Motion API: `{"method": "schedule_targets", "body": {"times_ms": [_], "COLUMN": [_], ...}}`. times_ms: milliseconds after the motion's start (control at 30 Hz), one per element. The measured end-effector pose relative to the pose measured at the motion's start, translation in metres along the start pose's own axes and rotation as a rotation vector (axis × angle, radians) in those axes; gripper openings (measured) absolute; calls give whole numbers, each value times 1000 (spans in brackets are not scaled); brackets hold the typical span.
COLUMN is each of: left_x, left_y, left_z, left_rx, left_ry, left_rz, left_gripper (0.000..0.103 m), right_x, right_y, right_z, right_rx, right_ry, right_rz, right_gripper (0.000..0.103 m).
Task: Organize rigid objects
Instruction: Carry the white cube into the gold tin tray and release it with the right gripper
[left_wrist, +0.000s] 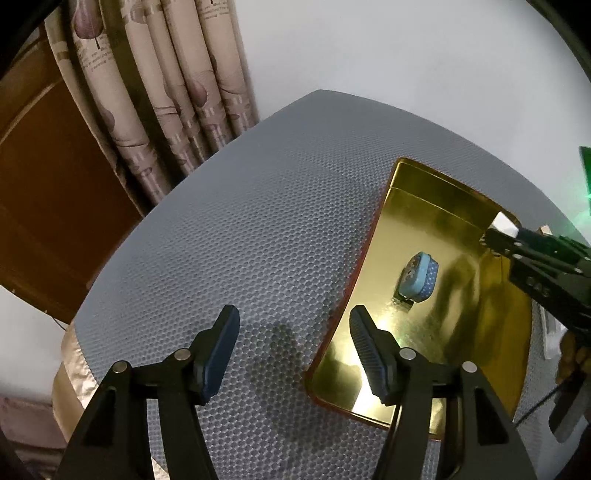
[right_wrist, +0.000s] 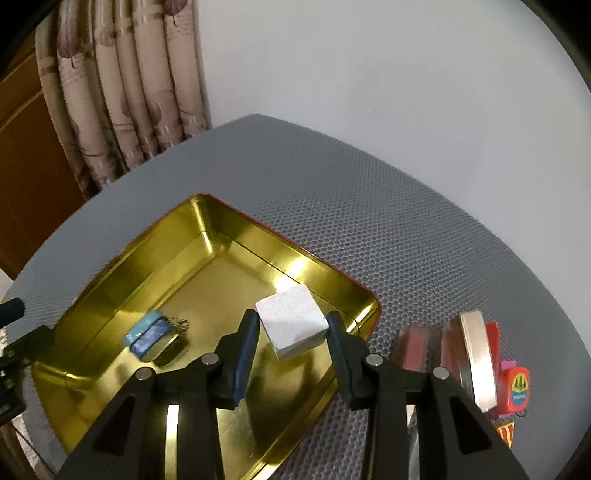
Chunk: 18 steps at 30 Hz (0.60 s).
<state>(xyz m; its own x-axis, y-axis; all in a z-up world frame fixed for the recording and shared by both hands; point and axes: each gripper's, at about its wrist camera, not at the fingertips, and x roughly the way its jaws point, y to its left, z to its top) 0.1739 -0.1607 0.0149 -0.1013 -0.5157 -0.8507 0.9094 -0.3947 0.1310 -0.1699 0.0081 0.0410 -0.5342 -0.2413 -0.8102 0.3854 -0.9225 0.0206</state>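
A shallow gold metal tray (right_wrist: 122, 266) with a red outer rim lies on the grey honeycomb mat. A small light-blue object (right_wrist: 149, 334) lies inside it, seen also in the left wrist view as the blue object (left_wrist: 419, 277). My right gripper (right_wrist: 291, 332) is shut on a white cube (right_wrist: 291, 321) and holds it above the tray's right part. In the left wrist view that right gripper (left_wrist: 498, 229) reaches in from the right over the tray (left_wrist: 424, 206), the cube (left_wrist: 504, 223) at its tip. My left gripper (left_wrist: 291, 347) stands open over the mat at the tray's left edge, nothing between its fingers.
To the right of the tray, several flat tins (right_wrist: 478, 362) stand on edge beside an orange tape measure (right_wrist: 517, 387). A patterned curtain (right_wrist: 122, 85) and a brown wooden panel (left_wrist: 44, 192) stand behind the table's left. The white wall (right_wrist: 369, 74) fills the back.
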Motion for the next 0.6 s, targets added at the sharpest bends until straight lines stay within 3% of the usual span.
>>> {"method": "schedule_targets", "body": {"times_ms": [233, 600], "left_x": [4, 7], "left_y": [4, 1], "left_z": [2, 2], "left_rx": [-22, -19], "left_ry": [15, 28], "left_rz": [-22, -34], "left_gripper": [61, 62], "right_x": [23, 31], "right_y": [4, 6], "right_z": [1, 2], "right_rx": [-27, -14], "right_ry": [51, 57], "right_rz": [-6, -9], "right_gripper": [38, 39]}}
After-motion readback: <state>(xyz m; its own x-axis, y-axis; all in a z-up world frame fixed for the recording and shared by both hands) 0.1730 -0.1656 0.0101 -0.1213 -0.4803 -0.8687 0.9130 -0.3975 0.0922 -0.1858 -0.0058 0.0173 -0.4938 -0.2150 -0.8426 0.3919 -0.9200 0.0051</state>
